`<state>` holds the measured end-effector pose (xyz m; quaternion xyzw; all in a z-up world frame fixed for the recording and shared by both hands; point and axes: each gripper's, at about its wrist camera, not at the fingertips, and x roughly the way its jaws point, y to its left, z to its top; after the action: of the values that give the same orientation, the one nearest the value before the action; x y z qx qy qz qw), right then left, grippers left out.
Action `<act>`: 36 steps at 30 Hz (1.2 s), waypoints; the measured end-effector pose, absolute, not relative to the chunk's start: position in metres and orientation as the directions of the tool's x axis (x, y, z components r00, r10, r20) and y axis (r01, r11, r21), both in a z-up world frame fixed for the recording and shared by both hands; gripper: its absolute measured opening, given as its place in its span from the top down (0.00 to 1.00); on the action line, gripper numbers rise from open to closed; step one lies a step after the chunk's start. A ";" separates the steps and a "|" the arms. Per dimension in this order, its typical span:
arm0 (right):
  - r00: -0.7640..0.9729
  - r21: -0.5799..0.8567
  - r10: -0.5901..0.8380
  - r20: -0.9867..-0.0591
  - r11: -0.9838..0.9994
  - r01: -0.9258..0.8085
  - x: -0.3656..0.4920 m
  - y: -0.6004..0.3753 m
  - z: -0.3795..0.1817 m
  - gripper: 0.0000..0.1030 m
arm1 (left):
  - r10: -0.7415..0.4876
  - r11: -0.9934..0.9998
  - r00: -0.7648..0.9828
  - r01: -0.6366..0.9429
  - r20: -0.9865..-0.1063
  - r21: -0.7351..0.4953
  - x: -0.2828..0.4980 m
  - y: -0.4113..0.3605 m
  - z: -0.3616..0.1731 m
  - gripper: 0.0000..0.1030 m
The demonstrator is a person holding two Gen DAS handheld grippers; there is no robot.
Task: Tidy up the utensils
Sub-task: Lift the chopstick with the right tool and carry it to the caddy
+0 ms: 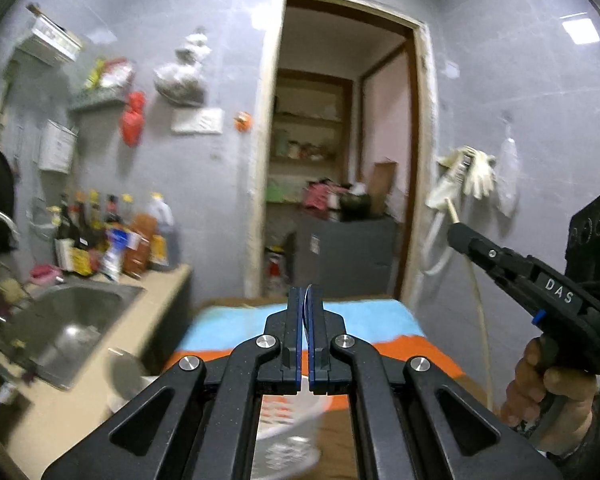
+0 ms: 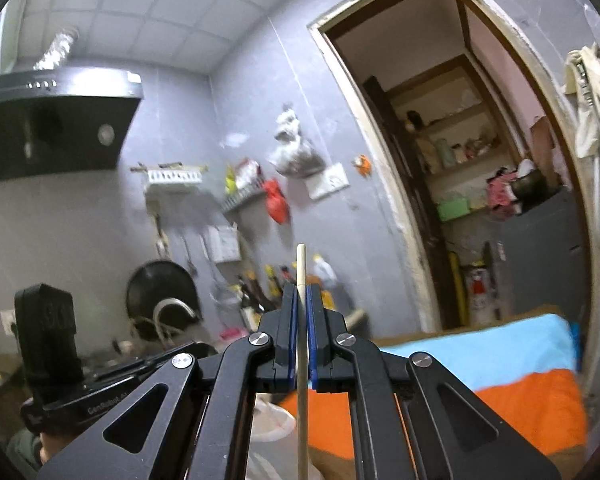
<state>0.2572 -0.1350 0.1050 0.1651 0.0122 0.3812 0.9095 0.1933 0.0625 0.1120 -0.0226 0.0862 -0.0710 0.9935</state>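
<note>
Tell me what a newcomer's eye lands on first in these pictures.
The right gripper, raised in the air, is clamped on a pale chopstick that sticks out past its tips. The left gripper is shut over a blue-and-orange cloth. Behind stands an open doorway; a steel sink lies left.

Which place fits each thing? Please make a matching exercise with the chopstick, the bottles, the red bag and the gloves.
Things:
1. chopstick
2. bottles
3. red bag
4. gloves

Places:
A. on the counter beside the sink
B. in the right gripper
C. hanging right of the doorway
D. hanging left of the doorway

Pairs: 1-B, 2-A, 3-D, 4-C
</note>
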 end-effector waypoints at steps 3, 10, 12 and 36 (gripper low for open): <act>0.692 0.332 0.704 0.158 0.623 -0.709 0.265 -0.111 0.113 0.97 | -0.077 0.996 0.987 0.071 -0.142 -0.049 0.189 0.089 0.119 1.00; 0.703 0.338 0.673 0.229 0.623 -0.706 0.278 -0.070 0.117 0.97 | 0.090 0.996 0.991 -0.090 -0.096 0.002 0.187 0.145 0.117 1.00; 0.714 0.336 0.660 0.235 0.634 -0.697 0.282 -0.059 0.116 0.97 | 0.138 0.990 0.987 -0.136 -0.080 0.026 0.188 0.156 0.113 1.00; 0.844 0.268 0.510 0.166 0.800 -0.536 0.299 -0.023 0.066 0.97 | 0.301 0.936 0.954 -0.296 0.007 0.191 0.222 0.141 0.031 1.00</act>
<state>0.2988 -0.0230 0.0658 0.1538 -0.0426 0.2759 0.9478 0.2215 0.1408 0.0315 0.0956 0.0111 0.1518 0.9837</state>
